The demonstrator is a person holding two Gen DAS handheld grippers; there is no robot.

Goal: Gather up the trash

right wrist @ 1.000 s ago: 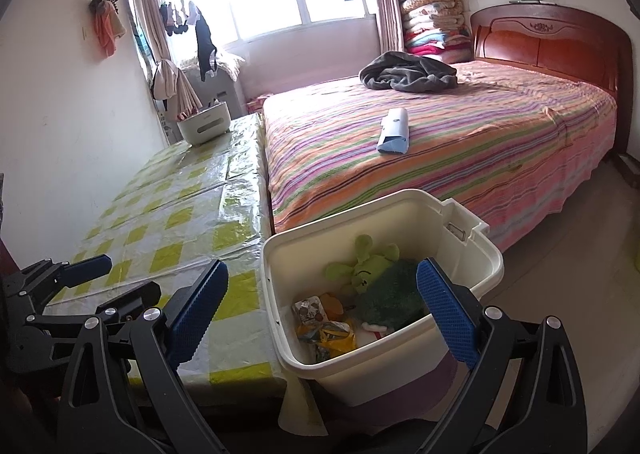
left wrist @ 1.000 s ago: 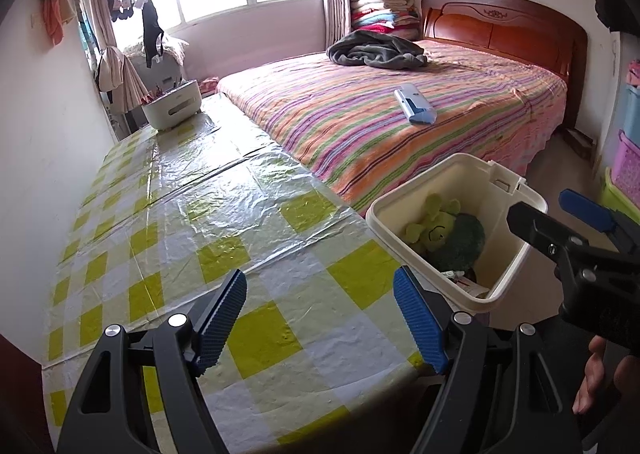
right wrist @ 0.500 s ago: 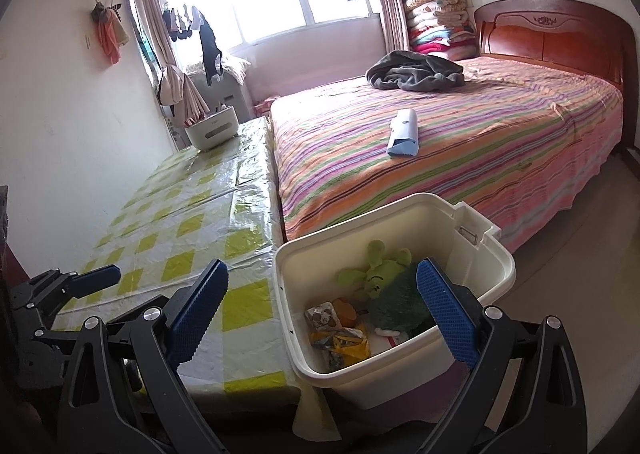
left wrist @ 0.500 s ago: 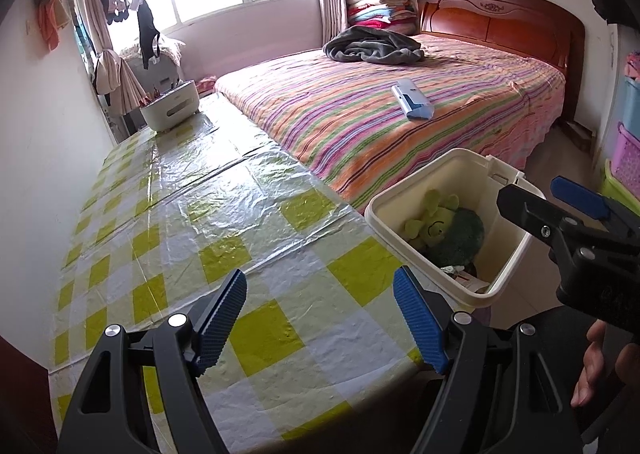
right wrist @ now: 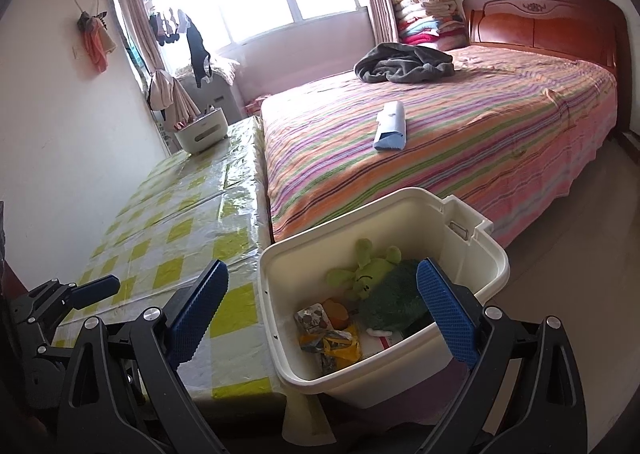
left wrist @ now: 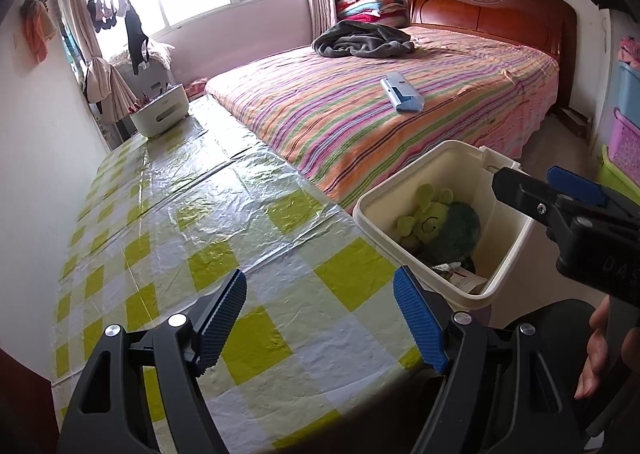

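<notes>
Mostly bare checked table (left wrist: 224,238) beside striped bed (left wrist: 400,110) — both tongs wide, empty.

You see a desk (left wrist: 224,238) covered in yellow-green and white checks. The bin (right wrist: 472,238) is cream; the bed (right wrist: 460,150) carries multicoloured stripes. Your tongs' pads (left wrist: 418,318) are blue.

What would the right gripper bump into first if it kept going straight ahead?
Probably the cream bin. The right gripper, open and empty, points over its near rim, likely toward the green plush toy inside, though depth is hard to judge.
</notes>
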